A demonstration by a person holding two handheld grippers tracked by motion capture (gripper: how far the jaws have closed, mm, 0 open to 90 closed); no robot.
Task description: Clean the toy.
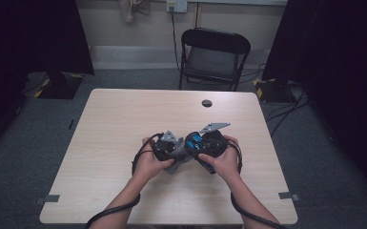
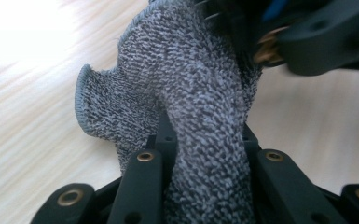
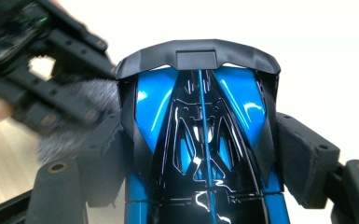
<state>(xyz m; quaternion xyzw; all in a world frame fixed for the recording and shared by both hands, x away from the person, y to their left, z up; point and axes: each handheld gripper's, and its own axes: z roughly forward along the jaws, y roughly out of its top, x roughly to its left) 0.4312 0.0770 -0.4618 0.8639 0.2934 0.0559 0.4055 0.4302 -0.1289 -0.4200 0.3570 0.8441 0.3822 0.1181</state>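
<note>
At bench (image 1: 124,124) centre, high view: both hands meet, left hand-held gripper (image 1: 171,151) at 9 o'clock of right hand-held gripper (image 1: 196,145), likely wiping. Left gripper view: jaws pinched tight on grey knit cloth (image 2: 191,93), weave plain, cloth pressed toward dark body at 1 o'clock. Right gripper view: jaws clamp blue-black toy car (image 3: 200,140) by flanks, steadying it; cloth at 9 o'clock.

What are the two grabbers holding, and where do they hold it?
The left gripper pinches a grey knitted cloth by a bunched fold. The right gripper clamps a blue-and-black toy car by its sides.
</note>
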